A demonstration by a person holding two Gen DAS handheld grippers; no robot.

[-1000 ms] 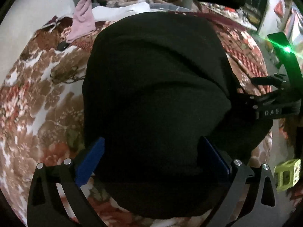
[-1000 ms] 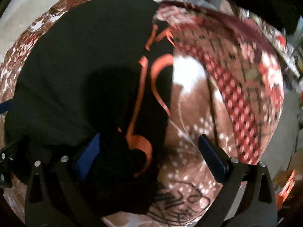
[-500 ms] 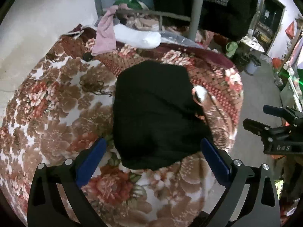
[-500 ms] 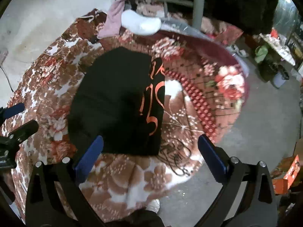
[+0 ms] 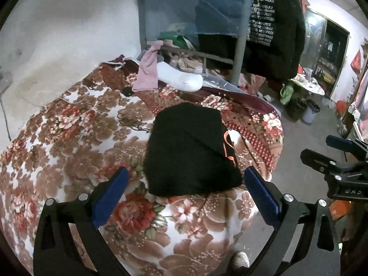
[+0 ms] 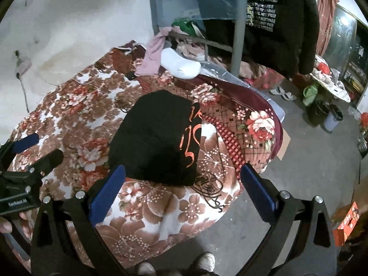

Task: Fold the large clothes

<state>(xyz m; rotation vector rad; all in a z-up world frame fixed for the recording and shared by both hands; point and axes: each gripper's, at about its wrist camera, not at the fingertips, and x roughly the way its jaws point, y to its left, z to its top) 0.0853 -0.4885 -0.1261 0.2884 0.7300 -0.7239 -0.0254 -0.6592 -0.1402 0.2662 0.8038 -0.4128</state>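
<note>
Lying folded, black garment (image 5: 188,149) beyond open jaws

My left gripper (image 5: 184,197) is a black frame with cut-out slots in each arm, silver screw heads at the joints, and flat blue pads (image 5: 108,197) lining the fingers. My right gripper (image 6: 181,191) looks the same: black arms, round silver screws, blue pads (image 6: 258,189). At the right edge of the left view its black side shows pale lettering I can't read. A bit of bare skin (image 6: 5,226) shows at the left edge of the right view, and pale shoes (image 6: 205,261) at the near edge
</note>
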